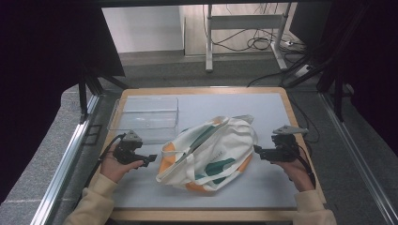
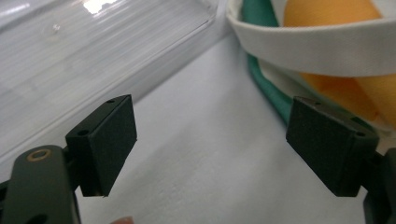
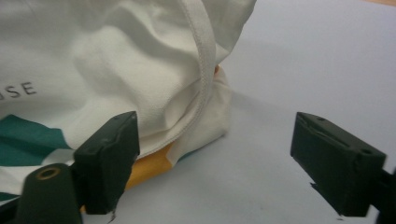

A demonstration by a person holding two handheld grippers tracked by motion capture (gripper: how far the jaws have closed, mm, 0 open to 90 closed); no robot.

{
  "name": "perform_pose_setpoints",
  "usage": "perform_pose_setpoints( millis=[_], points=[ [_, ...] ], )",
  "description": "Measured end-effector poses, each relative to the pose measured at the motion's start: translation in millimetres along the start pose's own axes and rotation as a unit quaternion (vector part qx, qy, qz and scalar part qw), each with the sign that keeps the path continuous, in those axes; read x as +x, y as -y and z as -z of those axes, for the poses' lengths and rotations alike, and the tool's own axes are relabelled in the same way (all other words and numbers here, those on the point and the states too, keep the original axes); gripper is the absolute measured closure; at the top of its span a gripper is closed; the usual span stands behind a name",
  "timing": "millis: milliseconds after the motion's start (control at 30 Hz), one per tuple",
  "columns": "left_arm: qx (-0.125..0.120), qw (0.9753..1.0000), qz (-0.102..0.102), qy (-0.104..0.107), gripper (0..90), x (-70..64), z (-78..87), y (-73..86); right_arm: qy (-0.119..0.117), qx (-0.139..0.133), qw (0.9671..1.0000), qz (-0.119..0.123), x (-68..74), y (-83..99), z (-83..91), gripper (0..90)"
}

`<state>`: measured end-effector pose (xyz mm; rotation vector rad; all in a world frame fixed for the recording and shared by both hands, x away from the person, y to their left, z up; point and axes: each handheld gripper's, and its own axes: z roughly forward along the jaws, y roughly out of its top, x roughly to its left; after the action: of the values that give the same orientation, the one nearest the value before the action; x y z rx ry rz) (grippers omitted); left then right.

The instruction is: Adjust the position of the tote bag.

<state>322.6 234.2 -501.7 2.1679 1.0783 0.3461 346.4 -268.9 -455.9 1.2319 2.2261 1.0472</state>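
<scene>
A white cloth tote bag (image 1: 206, 152) with green and orange patches lies crumpled in the middle of the pale mat. My left gripper (image 1: 151, 159) sits just left of the bag, open, its jaws pointing at the bag's orange corner. In the left gripper view the gripper (image 2: 212, 149) holds nothing, and the bag's white strap (image 2: 317, 44) lies ahead at the right. My right gripper (image 1: 257, 151) is at the bag's right edge, open. In the right gripper view the gripper (image 3: 215, 163) frames the bag's corner (image 3: 205, 112); the left jaw is close against the cloth.
A clear plastic tray (image 1: 146, 115) stands on the mat at the back left, close to my left gripper; its wall (image 2: 93, 56) shows in the left gripper view. The wooden table edge (image 1: 300, 136) runs just right of my right hand. Bare mat (image 1: 263, 112) lies behind the bag.
</scene>
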Motion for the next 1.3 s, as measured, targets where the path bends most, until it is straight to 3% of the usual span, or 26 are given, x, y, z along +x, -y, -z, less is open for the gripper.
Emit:
perform_pose_setpoints(
  millis=[133,233,333,367,533,767,1067,1300],
  points=[
    [-0.003,1.0,0.002,0.0,17.3,-2.2,5.3,-5.1,-0.006,-0.006,1.0,-0.004,-4.1,1.0,3.8,18.1],
    [-0.011,0.9997,0.02,0.003,19.2,-2.2,18.7,-8.3,-0.012,0.001,0.9999,-0.004,-7.3,3.0,4.6,18.1],
    [-0.013,0.9997,0.02,0.005,18.3,-3.3,25.2,-9.5,-0.012,-0.001,0.9999,-0.008,-8.1,4.5,8.3,18.1],
    [-0.008,0.9997,0.014,0.018,16.1,-5.3,31.2,-14.4,-0.01,-0.003,0.9999,-0.01,-8.1,4.8,10.0,18.1],
    [-0.016,0.9993,0.008,0.034,16.3,-10.8,48.4,-31.8,-0.004,-0.016,0.9996,-0.021,-8.7,3.1,16.6,18.3],
    [-0.022,0.9983,0.021,0.05,18.5,-13.6,52.1,-46.3,-0.007,-0.013,0.9998,-0.015,-7.1,-0.1,11.1,18.3],
    [-0.021,0.9986,0.018,0.045,20.5,-18.5,57.5,-37.1,-0.006,-0.013,0.9999,-0.008,-5.4,-1.9,12.9,18.4],
    [-0.028,0.9979,-0.006,0.058,21.6,-25.3,62.1,-37.4,-0.01,-0.015,0.9997,-0.014,-4.7,-3.7,12.1,18.4]
  ],
)
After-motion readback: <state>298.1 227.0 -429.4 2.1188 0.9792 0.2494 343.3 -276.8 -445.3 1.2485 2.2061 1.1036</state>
